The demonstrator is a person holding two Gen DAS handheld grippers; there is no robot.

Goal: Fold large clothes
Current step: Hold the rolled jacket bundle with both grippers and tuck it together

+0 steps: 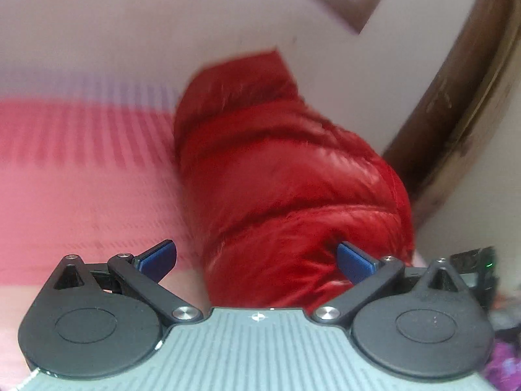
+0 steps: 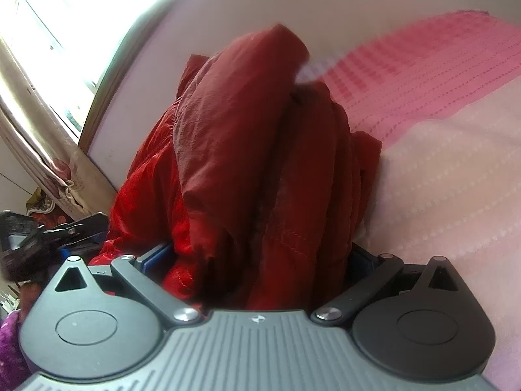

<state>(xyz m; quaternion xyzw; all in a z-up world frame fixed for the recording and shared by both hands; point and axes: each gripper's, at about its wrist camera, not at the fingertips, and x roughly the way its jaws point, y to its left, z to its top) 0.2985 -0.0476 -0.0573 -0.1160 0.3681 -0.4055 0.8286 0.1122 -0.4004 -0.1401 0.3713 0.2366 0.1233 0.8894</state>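
1. Pink bedding (image 1: 81, 179) spreads beneath both my grippers, striped with rows of darker dashes, and a pale wall (image 1: 162, 32) rises behind it; in the right wrist view the same bedding (image 2: 439, 163) fades to a lighter pink nearer me.
2. At the wall's edge stands a dark wooden frame (image 1: 456, 114), and the right wrist view shows a bright window (image 2: 65, 16) with a pale curtain (image 2: 39, 137) hanging beside it.
3. My left gripper (image 1: 257, 259) has its jaws spread wide, blue pads (image 1: 353, 260) showing. The red puffer jacket (image 1: 276, 169) lies bunched on the bedding between them; the right-hand pad touches its glossy quilted shell, the left-hand pad stands apart from it.
4. My right gripper (image 2: 257, 260) has its jaws also spread, with a thick fold of the jacket (image 2: 260, 163) filling the gap. The blue pads are mostly hidden by cloth, so I cannot tell whether they press it.
5. From the right, the jacket heaps up high against the wall, duller lining outward.
6. Both views are blurred.
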